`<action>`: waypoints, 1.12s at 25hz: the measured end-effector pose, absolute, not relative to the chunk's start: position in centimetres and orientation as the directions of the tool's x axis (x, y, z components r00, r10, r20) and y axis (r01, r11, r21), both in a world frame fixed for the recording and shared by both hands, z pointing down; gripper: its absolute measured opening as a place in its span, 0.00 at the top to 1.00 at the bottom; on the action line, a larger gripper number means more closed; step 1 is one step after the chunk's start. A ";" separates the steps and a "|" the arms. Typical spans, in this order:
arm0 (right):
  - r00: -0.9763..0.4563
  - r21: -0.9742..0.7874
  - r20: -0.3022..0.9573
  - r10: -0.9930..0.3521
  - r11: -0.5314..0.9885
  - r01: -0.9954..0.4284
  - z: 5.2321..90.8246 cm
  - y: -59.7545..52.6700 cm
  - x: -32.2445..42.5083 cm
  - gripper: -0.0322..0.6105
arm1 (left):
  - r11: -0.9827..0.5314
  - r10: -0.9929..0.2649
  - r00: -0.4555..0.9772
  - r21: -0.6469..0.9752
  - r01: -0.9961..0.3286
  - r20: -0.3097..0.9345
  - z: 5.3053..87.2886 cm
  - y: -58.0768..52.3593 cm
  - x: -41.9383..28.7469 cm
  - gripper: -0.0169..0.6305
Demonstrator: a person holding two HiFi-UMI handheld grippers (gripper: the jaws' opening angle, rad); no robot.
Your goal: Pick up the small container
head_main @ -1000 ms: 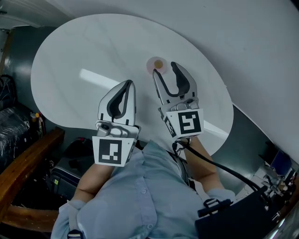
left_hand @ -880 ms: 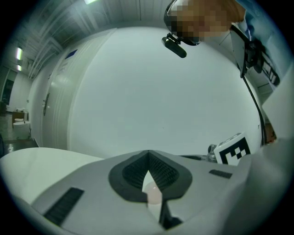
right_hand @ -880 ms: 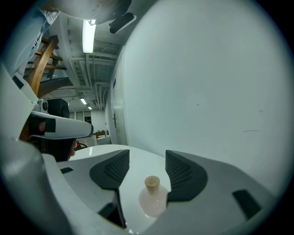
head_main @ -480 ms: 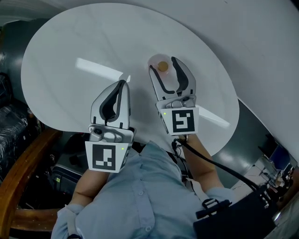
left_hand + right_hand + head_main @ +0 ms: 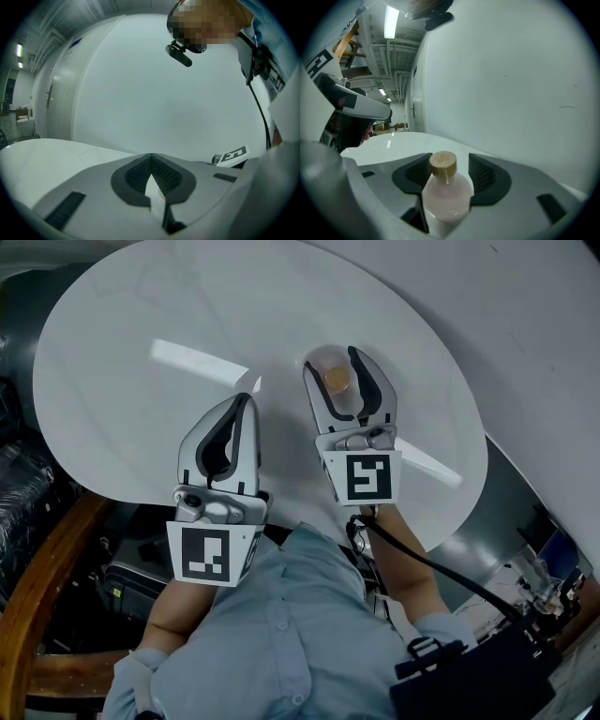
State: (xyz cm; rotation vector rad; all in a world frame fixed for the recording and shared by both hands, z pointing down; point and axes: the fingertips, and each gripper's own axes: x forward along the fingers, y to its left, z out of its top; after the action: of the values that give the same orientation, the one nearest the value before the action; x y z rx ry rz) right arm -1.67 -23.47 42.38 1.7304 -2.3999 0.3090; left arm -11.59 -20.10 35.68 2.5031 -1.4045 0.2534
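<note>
Holds the left gripper nearest, low over the near part of the white bench, fingers pressed together with nothing between them. Reaches a little farther out with the right gripper, fingers spread wide to either side of the small container. Has just been drawing them in a shade, yet leaves a gap at both pads beside the cap. Finds the small container upright on the bench, right between those open fingers.

Looks light and stiff: a pale, rounded little bottle, probably glass or hard plastic, so likely smooth, and apt to slip or tip if pinched high on the narrow neck. Better to close squarely on the widest part of the body, below the wooden-looking cap, with a gentle squeeze, and to lift straight up.

Beyond the bench, only a plain pale wall
</note>
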 end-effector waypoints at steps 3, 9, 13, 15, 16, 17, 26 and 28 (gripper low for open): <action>-0.312 -0.069 0.253 -0.916 0.305 -0.950 42.4 -23.4 -1.7 0.58 | -0.479 -0.821 0.496 0.132 -0.868 0.282 35.7 -20.4 -12.2 0.98; -0.305 -0.044 0.246 -0.920 0.304 -0.952 42.7 -23.6 -1.7 0.63 | -0.469 -0.828 0.485 0.126 -0.874 0.283 35.8 -20.5 -12.5 0.98; -0.305 -0.024 0.242 -0.921 0.309 -0.951 42.6 -23.4 -1.9 0.66 | -0.473 -0.824 0.490 0.131 -0.871 0.283 35.6 -20.2 -12.3 0.98; -0.310 -0.016 0.242 -0.919 0.315 -0.949 42.7 -23.5 -2.1 0.69 | -0.472 -0.824 0.490 0.132 -0.872 0.284 35.7 -20.2 -12.4 0.98; -0.314 -0.012 0.242 -0.918 0.321 -0.947 42.8 -23.5 -2.4 0.71 | -0.471 -0.825 0.489 0.133 -0.872 0.285 35.8 -20.3 -12.5 0.98; -0.317 -0.012 0.241 -0.917 0.324 -0.946 42.8 -23.6 -2.6 0.73 | -0.470 -0.825 0.488 0.134 -0.872 0.285 35.9 -20.3 -12.6 0.98; -0.308 -0.041 0.242 -0.920 0.307 -0.951 42.6 -23.4 -2.5 0.77 | -0.473 -0.824 0.492 0.136 -0.870 0.281 35.6 -20.0 -12.6 0.98; -0.308 -0.035 0.241 -0.921 0.308 -0.951 42.6 -23.5 -2.4 0.77 | -0.472 -0.826 0.491 0.135 -0.871 0.279 35.5 -20.0 -12.6 0.98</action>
State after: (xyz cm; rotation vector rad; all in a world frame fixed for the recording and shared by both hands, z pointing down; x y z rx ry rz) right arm -2.41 -23.46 42.64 1.7320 -2.3937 0.2535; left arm -12.58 -19.98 35.53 2.4797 -1.4442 0.2543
